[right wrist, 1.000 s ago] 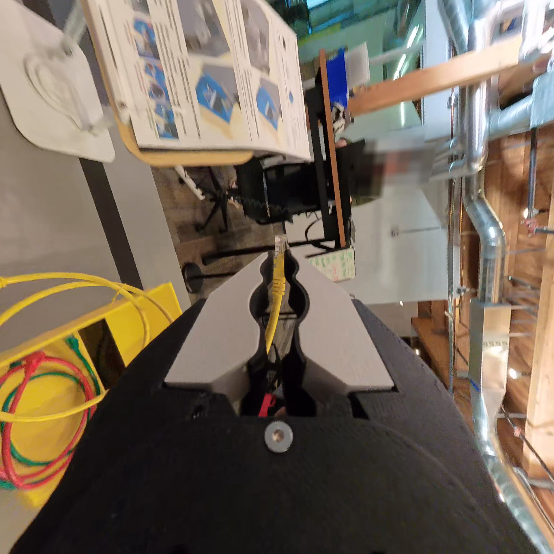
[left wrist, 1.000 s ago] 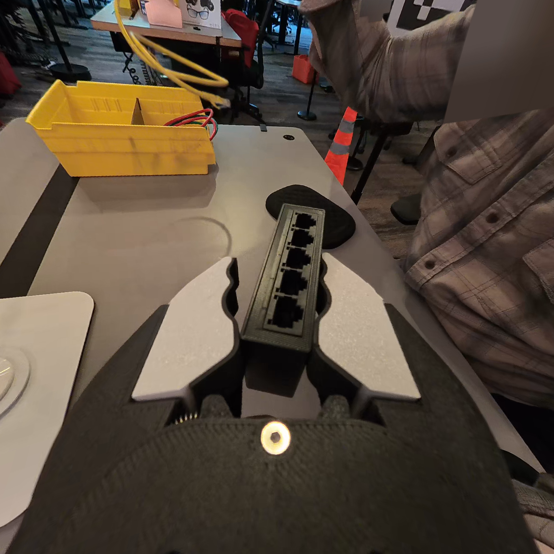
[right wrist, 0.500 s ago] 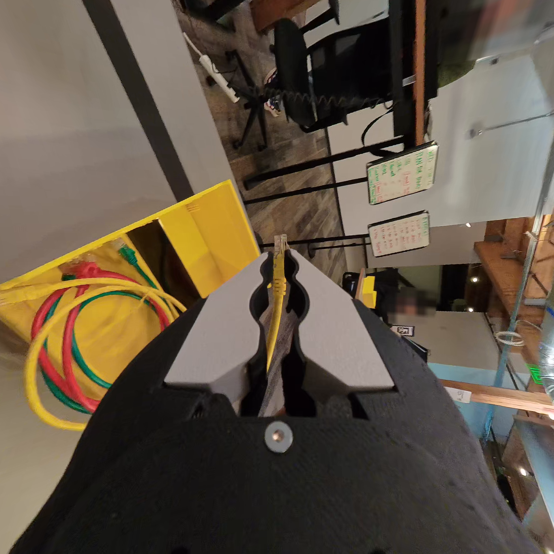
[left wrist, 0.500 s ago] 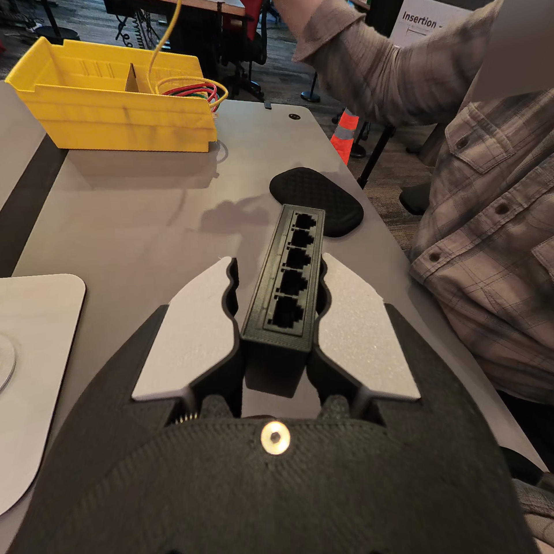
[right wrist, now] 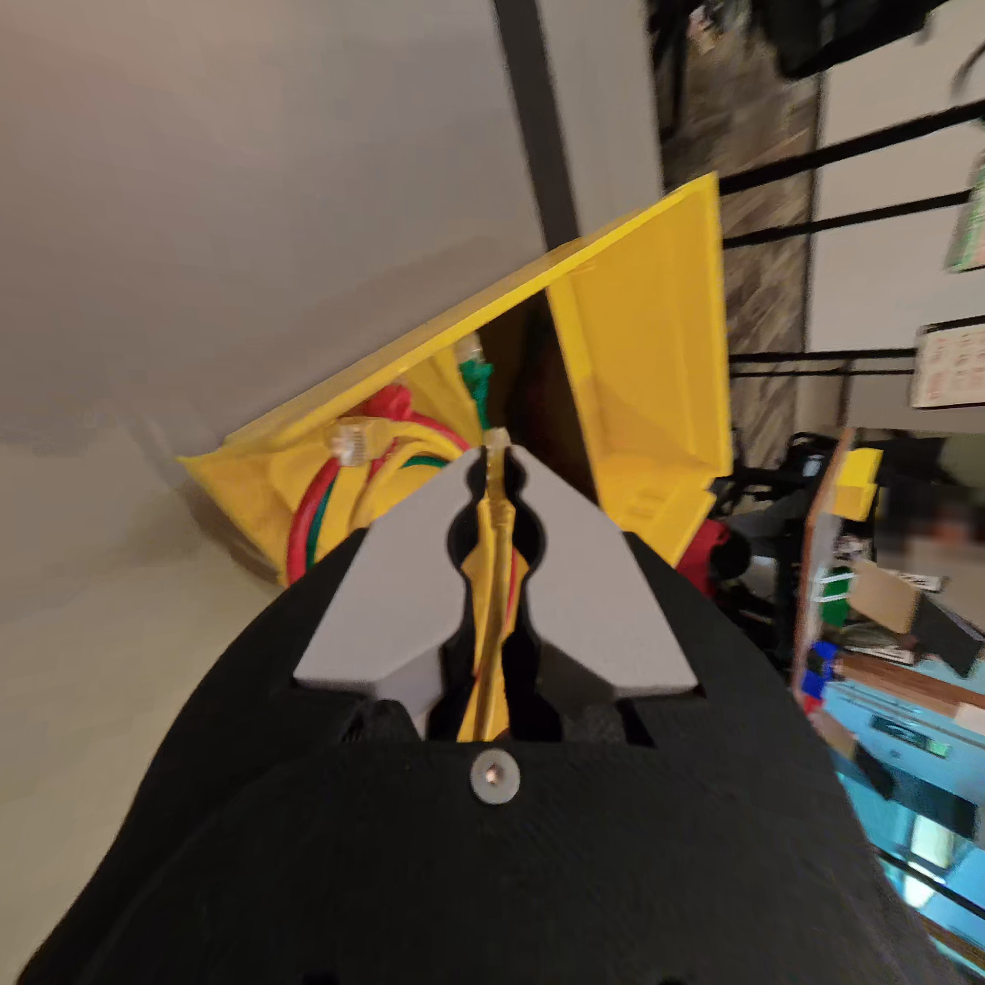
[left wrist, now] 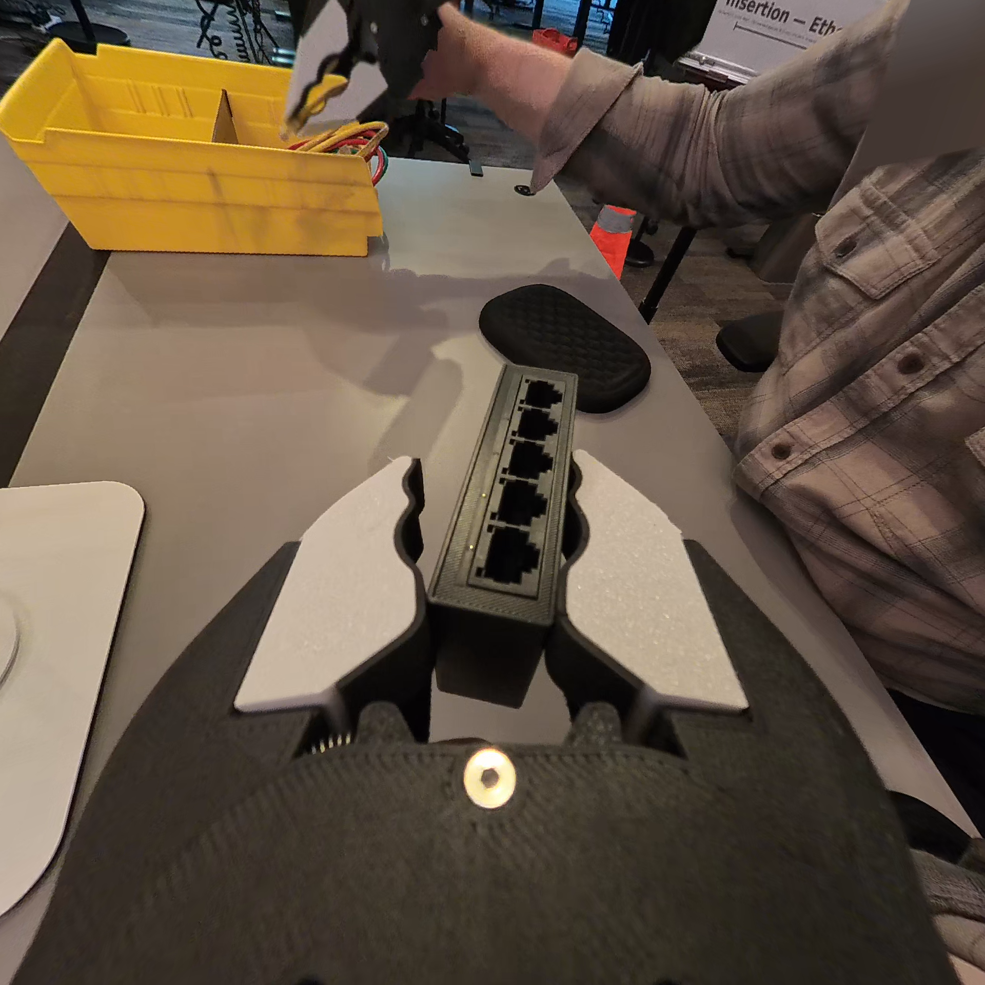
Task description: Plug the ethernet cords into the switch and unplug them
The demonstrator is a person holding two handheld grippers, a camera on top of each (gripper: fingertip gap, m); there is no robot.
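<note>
My left gripper (left wrist: 495,469) is shut on the black switch (left wrist: 511,506) and holds it on the grey table (left wrist: 256,373), its row of empty ports facing up. My right gripper (right wrist: 494,453) is shut on a yellow ethernet cord (right wrist: 495,511), with the clear plug sticking out past the fingertips. In the left wrist view the right gripper (left wrist: 320,106) hangs above the yellow bin (left wrist: 160,176), held by a person's hand. Red, green and yellow cords (right wrist: 341,490) lie coiled in the bin (right wrist: 639,373).
A black oval pad (left wrist: 565,352) lies just beyond the switch. A white mat (left wrist: 53,613) lies at the table's left. A person in a plaid shirt (left wrist: 879,426) stands at the right edge. An orange cone (left wrist: 613,234) stands on the floor beyond.
My right gripper has swung down with the yellow cord to just over the bin. The cord's slack has dropped into the bin. My left gripper still grips the switch.
</note>
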